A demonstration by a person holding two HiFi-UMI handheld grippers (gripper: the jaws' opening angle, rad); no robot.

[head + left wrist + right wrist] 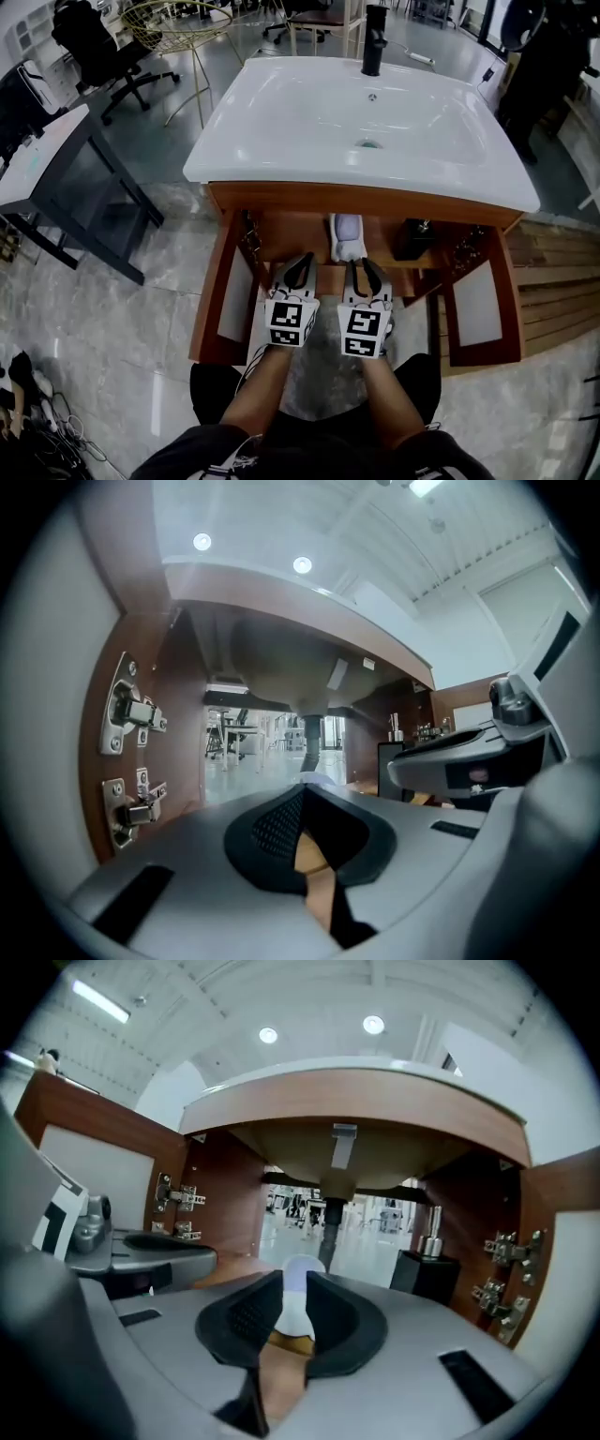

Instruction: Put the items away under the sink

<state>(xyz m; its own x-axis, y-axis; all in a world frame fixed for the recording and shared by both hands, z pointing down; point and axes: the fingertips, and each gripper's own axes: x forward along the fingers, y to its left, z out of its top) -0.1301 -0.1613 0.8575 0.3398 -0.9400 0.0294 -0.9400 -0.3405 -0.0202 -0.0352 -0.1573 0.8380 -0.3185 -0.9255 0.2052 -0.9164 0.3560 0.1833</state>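
Note:
Under the white sink [281, 141] the wooden cabinet [281, 230] stands with both doors open. A white and lavender bottle [345, 236] sits at the middle of its floor, below the drain pipe [330, 1227]. To its right stands a black pump dispenser [412, 240] with a silver top. My right gripper [367, 275] hovers just in front of the bottle, jaws nearly together with a narrow gap and nothing between them; the bottle [301, 1267] shows beyond the tips. My left gripper [298, 270] is beside it at the cabinet's mouth, jaws shut and empty [303, 799].
The left door [234, 302] and right door [478, 305] swing out on either side of my hands. Metal hinges [131, 714] line the left wall. A black faucet [375, 42] stands at the sink's back. A dark desk [56, 155] is at left, wooden planks [558, 281] at right.

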